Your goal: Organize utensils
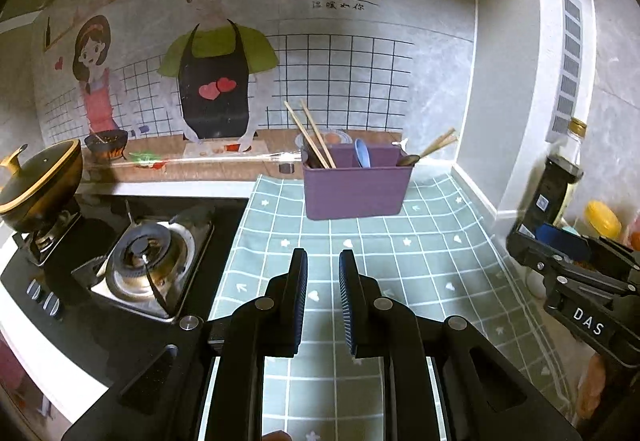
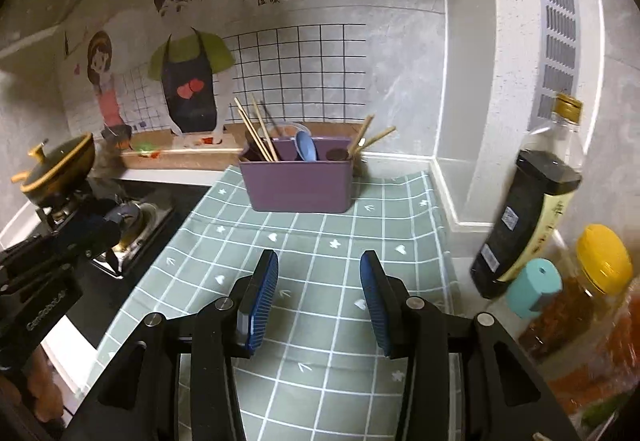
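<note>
A purple utensil holder (image 1: 356, 187) (image 2: 298, 183) stands at the back of the green checked cloth (image 1: 360, 261) (image 2: 304, 241). Wooden chopsticks (image 1: 310, 135) (image 2: 256, 131) lean in its left compartment, a blue spoon (image 1: 362, 153) (image 2: 306, 145) sits in the middle, and a brown spoon with more chopsticks (image 1: 436, 145) (image 2: 368, 139) is at its right end. My left gripper (image 1: 323, 269) hovers over the cloth well short of the holder, open by a narrow gap with nothing between the pads. My right gripper (image 2: 319, 269) is open wider and empty, also above the cloth.
A gas stove (image 1: 148, 265) with a lidded pot (image 1: 40, 181) lies left of the cloth. Bottles and jars (image 2: 528, 225) crowd the right edge by the wall corner. A clear bowl (image 1: 324, 139) sits behind the holder. Each gripper shows at the other view's edge.
</note>
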The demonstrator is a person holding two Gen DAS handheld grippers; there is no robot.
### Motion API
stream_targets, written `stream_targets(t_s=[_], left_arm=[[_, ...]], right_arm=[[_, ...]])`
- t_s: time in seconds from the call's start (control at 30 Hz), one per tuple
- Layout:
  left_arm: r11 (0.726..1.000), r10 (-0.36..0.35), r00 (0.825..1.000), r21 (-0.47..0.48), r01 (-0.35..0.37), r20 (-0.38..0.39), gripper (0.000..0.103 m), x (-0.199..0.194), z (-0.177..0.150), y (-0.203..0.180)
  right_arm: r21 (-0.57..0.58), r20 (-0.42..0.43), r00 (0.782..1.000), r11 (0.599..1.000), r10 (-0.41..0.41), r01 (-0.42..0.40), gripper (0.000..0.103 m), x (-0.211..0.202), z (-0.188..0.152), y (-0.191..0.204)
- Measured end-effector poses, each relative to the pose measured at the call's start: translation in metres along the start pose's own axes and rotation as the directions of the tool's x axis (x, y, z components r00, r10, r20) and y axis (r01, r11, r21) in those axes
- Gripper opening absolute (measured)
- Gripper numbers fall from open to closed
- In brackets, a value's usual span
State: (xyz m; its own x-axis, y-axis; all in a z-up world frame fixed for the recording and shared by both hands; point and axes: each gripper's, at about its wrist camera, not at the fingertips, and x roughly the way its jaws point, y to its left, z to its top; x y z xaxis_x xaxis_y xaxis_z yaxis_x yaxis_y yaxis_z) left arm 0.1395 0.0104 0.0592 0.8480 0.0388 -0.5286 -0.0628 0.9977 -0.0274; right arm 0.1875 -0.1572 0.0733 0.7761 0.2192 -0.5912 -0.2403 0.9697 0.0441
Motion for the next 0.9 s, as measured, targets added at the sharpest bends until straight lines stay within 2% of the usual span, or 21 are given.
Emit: stream_targets(t_s=[0.27,0.9], left_arm=[[1.0,-0.01,1.0,0.008,0.011,-0.01,0.017,-0.009,-0.008,-0.006],[0.999,-0.044,0.998,-0.003,0.044,-0.049,0.017,-0.002,-0.009,-0.004]], right_arm=[[0.013,0.01,1.0,1.0,0.009,-0.009,0.041,-0.009,-0.009,0.0],[0.025,-0.001,1.0,1.0,0.0,0.0,0.041,-0.009,-0.013,-0.001]])
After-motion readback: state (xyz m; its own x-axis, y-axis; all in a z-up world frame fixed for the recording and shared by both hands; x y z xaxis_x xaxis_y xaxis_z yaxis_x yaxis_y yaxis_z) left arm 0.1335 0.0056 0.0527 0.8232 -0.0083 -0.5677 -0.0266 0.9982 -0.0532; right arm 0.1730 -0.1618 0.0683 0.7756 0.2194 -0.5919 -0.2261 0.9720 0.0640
